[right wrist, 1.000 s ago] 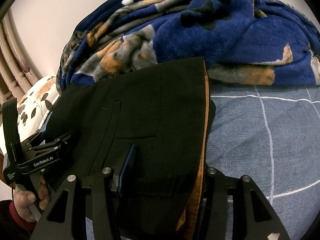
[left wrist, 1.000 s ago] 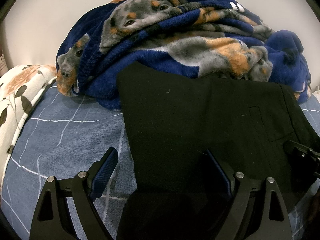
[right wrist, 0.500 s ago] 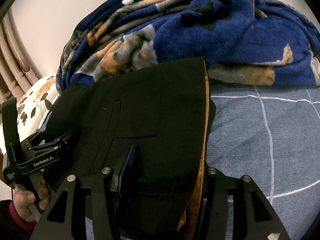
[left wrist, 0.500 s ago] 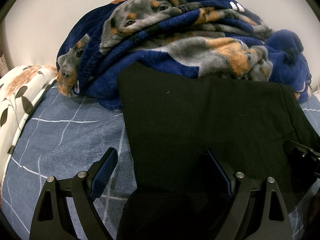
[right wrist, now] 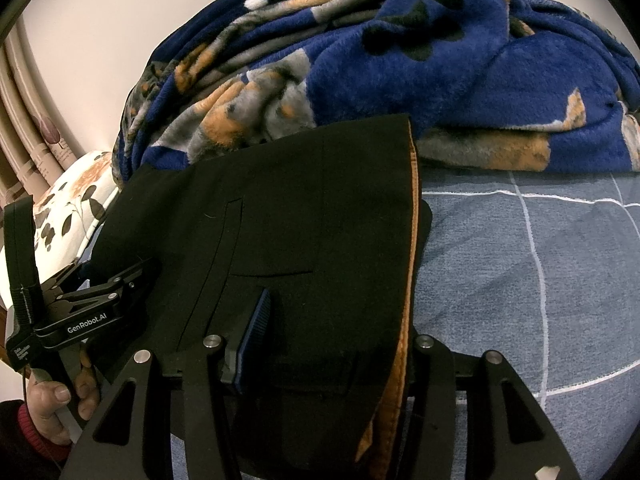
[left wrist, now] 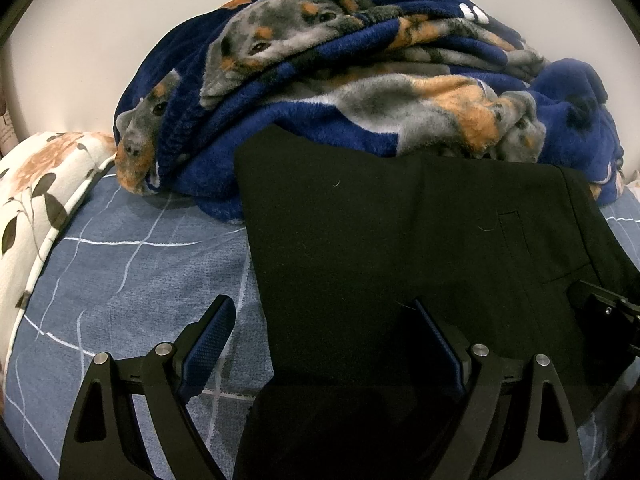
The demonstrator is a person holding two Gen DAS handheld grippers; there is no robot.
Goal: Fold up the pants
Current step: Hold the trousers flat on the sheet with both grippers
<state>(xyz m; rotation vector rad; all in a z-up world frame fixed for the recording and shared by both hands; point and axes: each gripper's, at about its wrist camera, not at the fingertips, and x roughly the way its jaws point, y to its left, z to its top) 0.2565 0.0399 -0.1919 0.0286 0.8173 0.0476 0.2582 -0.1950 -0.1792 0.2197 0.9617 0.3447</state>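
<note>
A: Item one, nearest: right tool, half-closed over the orange-lined edge of the black pants; whether it truly pinches, I cannot tell.

B: Left tool?

A: Wide; one finger on the pants, one over the bed sheet. Pants lie folded on the bed, far end against the dog-print blanket.

B: Risk?

A: Layers may slip apart when lifted; the far edge could drag on the blanket.

B: Writing?

A: "GenRobot.AI" on the left tool's side, seen from the right wrist.
</note>
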